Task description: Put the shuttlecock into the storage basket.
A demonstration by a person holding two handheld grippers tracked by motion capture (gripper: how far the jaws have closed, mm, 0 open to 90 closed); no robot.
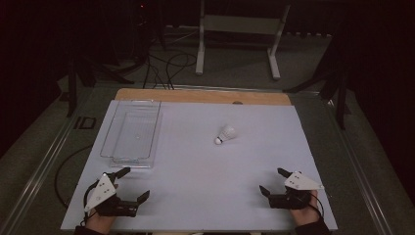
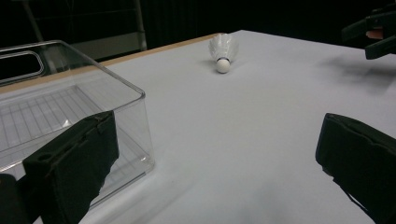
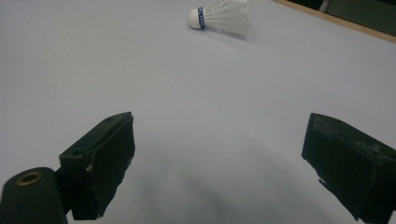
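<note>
Two grippers rest low at the near edge of the white table [image 1: 195, 171], each held in a hand. Left gripper [image 1: 134, 183]: jaws spread wide, nothing between them. Right gripper [image 1: 273, 180]: jaws likewise wide apart, bare table between them.

Shuttlecock [image 1: 225, 134]: lies on its side on the table, well ahead of both grippers, nearer the right one and inward of it. In the right gripper view the shuttlecock [image 3: 219, 16] sits far ahead of the jaws and a little left of their midline, cork end pointing left, feathers to the right. In the left gripper view the shuttlecock [image 2: 222, 52] lies ahead and near the midline, cork toward the camera.

Writing: a dark blue band rings the cork base with small pale lettering on it; too small and blurred to read, possibly a brand name.

Clear plastic tray [image 1: 131, 132]: ribbed floor, empty, stands directly ahead of the left gripper; in the left gripper view the tray's near corner [image 2: 140, 100] lies just beyond the left jaw.
</note>
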